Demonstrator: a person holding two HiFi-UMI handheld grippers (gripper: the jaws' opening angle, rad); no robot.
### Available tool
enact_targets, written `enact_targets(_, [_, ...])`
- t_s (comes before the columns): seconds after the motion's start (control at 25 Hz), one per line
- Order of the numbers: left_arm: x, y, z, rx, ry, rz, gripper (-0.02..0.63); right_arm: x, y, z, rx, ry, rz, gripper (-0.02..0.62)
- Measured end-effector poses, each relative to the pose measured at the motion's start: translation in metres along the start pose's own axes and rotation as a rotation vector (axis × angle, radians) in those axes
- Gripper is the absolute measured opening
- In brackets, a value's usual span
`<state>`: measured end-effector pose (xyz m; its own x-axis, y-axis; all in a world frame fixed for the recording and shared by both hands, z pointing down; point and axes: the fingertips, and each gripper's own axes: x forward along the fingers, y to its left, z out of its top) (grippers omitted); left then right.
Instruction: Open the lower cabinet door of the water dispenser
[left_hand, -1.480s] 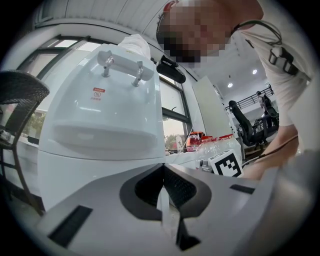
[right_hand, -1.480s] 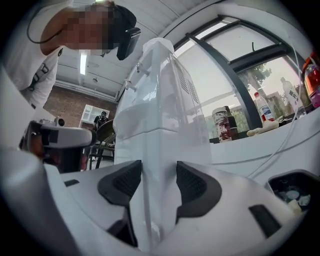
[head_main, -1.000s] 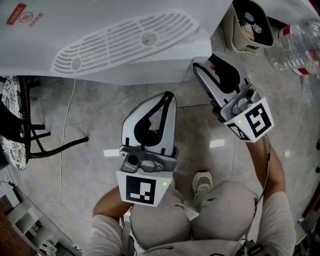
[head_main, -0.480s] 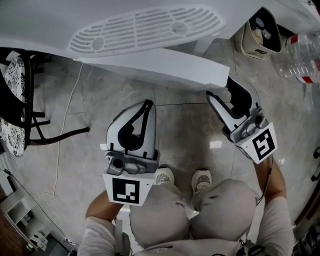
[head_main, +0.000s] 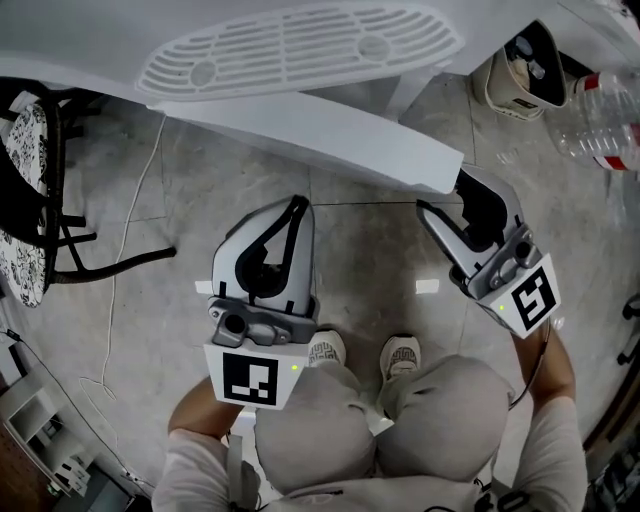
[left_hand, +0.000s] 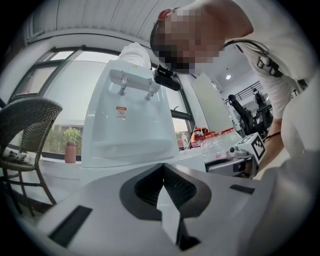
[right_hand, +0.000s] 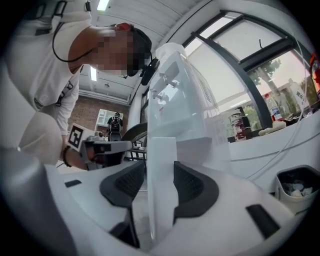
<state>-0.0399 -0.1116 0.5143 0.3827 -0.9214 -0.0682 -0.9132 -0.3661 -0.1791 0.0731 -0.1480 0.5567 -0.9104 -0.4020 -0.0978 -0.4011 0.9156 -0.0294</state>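
Note:
The white water dispenser (head_main: 300, 45) is seen from above, its drip grille on top. Its lower cabinet door (head_main: 320, 130) stands swung out over the floor. My right gripper (head_main: 442, 190) is at the door's free edge. In the right gripper view the door edge (right_hand: 162, 165) stands between the two dark pads (right_hand: 192, 187) of the right gripper (right_hand: 155, 185); its jaws are opening and a thin gap shows on the left side. My left gripper (head_main: 295, 205) hangs shut and empty below the door, apart from it. The left gripper (left_hand: 162, 170) points at the dispenser's front (left_hand: 125, 120).
A dark wicker chair (head_main: 30, 200) stands at the left, with a white cable (head_main: 120, 300) on the tiled floor. A small waste bin (head_main: 525, 65) and plastic bottles (head_main: 600, 110) are at the top right. The person's shoes (head_main: 400, 355) are just below the grippers.
The cabinet door has swung out from the dispenser, with the right gripper at its edge following it. The left gripper has shifted left and stayed shut.

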Motion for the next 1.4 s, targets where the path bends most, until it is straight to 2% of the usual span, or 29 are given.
enact_targets(0.24, [-0.022, 0.004, 0.007, 0.017, 0.019, 0.032, 0.006, -0.006, 0.043, 0.000, -0.002, 0.044, 0.098, 0.189])
enact_targets(0.36, [-0.034, 0.011, 0.008, 0.014, 0.044, 0.065, 0.006, -0.009, 0.060, 0.000, -0.002, 0.054, 0.129, 0.164])
enact_targets(0.6, [-0.048, 0.031, 0.005, -0.017, 0.124, 0.205, 0.006, -0.004, 0.095, -0.001, 0.002, 0.090, 0.151, 0.083])
enact_targets(0.72, [-0.058, 0.043, 0.007, -0.028, 0.153, 0.293, 0.006, 0.002, 0.122, -0.003, 0.022, 0.113, 0.195, 0.058])
enact_targets(0.84, [-0.073, 0.048, 0.014, -0.042, 0.165, 0.365, 0.006, 0.010, 0.146, -0.005, 0.072, 0.126, 0.241, 0.055])
enact_targets(1.0, [-0.092, 0.049, 0.024, -0.018, 0.175, 0.377, 0.005, 0.024, 0.180, -0.008, 0.103, 0.143, 0.312, 0.055])
enact_targets(1.12, [-0.112, 0.059, 0.029, 0.003, 0.192, 0.429, 0.006, 0.038, 0.206, -0.009, 0.120, 0.140, 0.402, 0.050])
enact_targets(1.4, [-0.161, 0.093, 0.028, 0.010, 0.205, 0.526, 0.006, 0.089, 0.254, -0.002, 0.136, 0.069, 0.494, 0.060])
